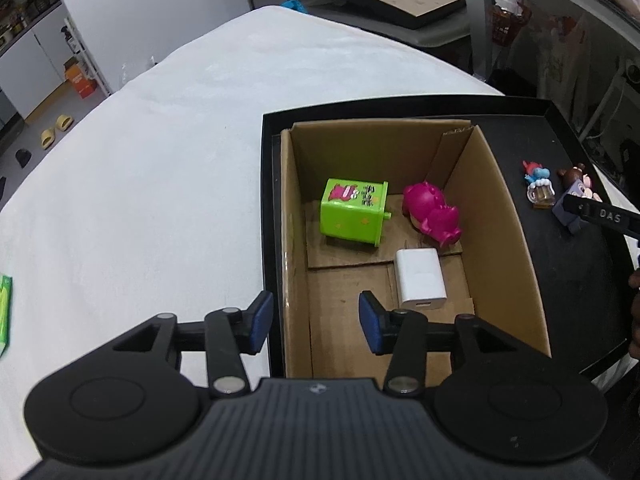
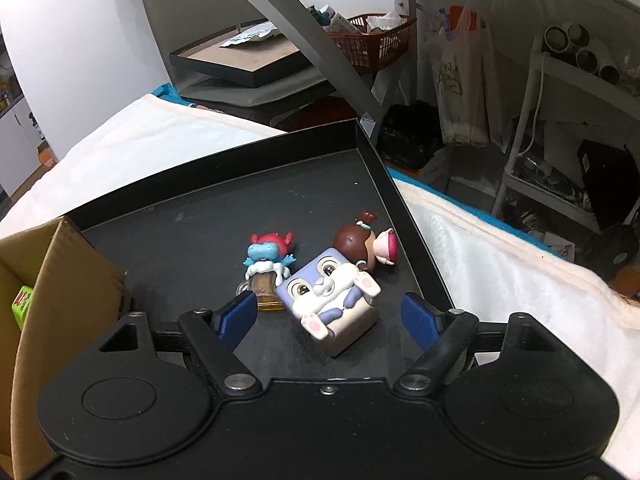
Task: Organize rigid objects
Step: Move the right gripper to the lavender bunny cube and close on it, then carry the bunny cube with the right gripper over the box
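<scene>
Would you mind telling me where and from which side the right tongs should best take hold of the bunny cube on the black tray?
Probably grip the bunny cube across its two flat side faces, coming straight down from above. It lies face-up and turned diagonally, so the right tongs, open and already straddling it, should twist to square with those faces. This keeps clear of the blue figurine and the brown-haired doll behind it.

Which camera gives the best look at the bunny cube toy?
The right wrist view: the bunny cube toy lies close, between the open right gripper fingers, face visible. The left wrist view shows it small at the edge, partly hidden.
</scene>
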